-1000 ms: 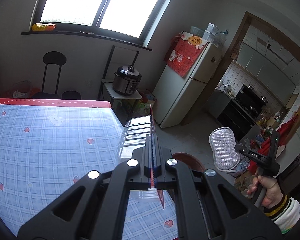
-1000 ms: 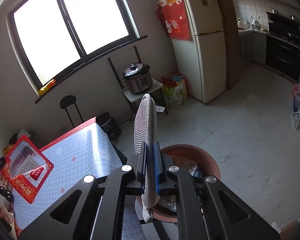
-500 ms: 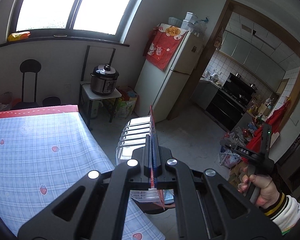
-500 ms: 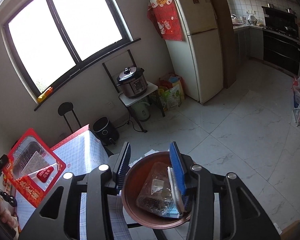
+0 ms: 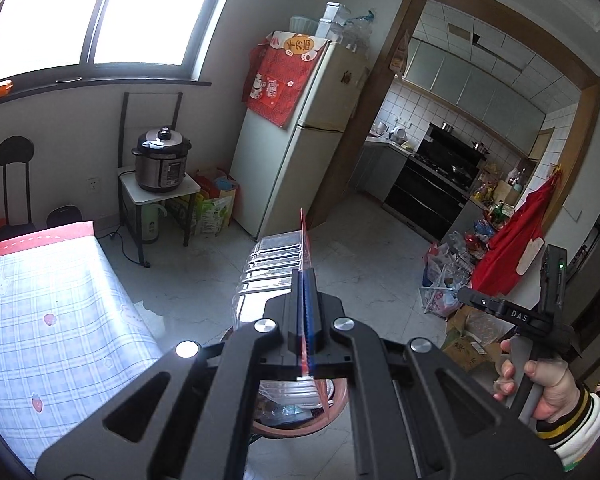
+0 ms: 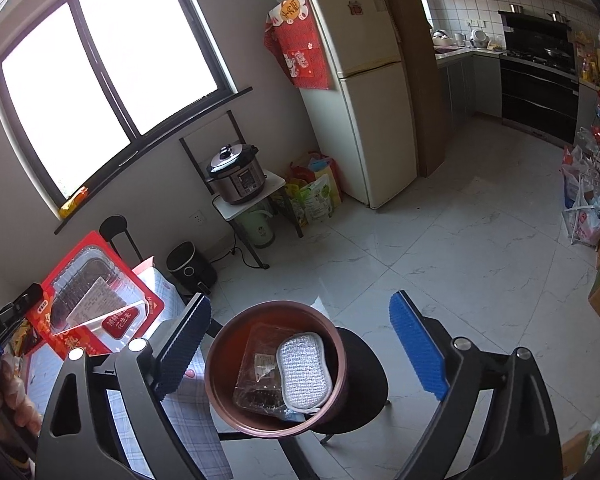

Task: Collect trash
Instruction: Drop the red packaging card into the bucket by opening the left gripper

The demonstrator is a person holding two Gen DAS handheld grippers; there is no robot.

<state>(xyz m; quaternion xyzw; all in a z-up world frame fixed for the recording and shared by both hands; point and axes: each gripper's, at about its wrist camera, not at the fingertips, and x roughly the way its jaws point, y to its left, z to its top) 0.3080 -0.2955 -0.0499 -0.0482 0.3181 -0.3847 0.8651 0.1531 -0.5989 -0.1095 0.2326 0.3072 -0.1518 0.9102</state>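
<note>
Right wrist view first, nearest things: my right claw (image 6: 300,344) has just been opening and now stands spread wide, nothing between its blue pads (image 6: 418,350). Directly below the gap sits the brown round bin (image 6: 220,364) on a black stool (image 6: 364,376). Inside it lies the grey scouring pad (image 6: 305,372), resting on a clear plastic wrapper (image 6: 256,376). I judge that piece delivered; the right claw is free for whatever comes next.

To the side, in the same view, my left claw (image 6: 28,316) carries the red-framed clear food tray (image 6: 96,300) above the near corner of the checked tabletop (image 6: 188,416). From the left wrist view, the left claw (image 5: 305,320) is clenched on that tray (image 5: 272,264), gripping its thin edge so the ribbed clear plastic stands up ahead of the fingers. The rim of the bin (image 5: 284,428) shows just beneath the claw, so I reckon the tray is near or over the drop point but not yet let go. The right hand (image 5: 540,384) with its handle is off to the side, apart from the tray.

Further out, the stretch of tabletop (image 5: 60,304) I can see carries no loose rubbish, though much of it is out of frame. So by my reading: two items binned, one in hand to release, and the rest of the tabletop unchecked.
</note>
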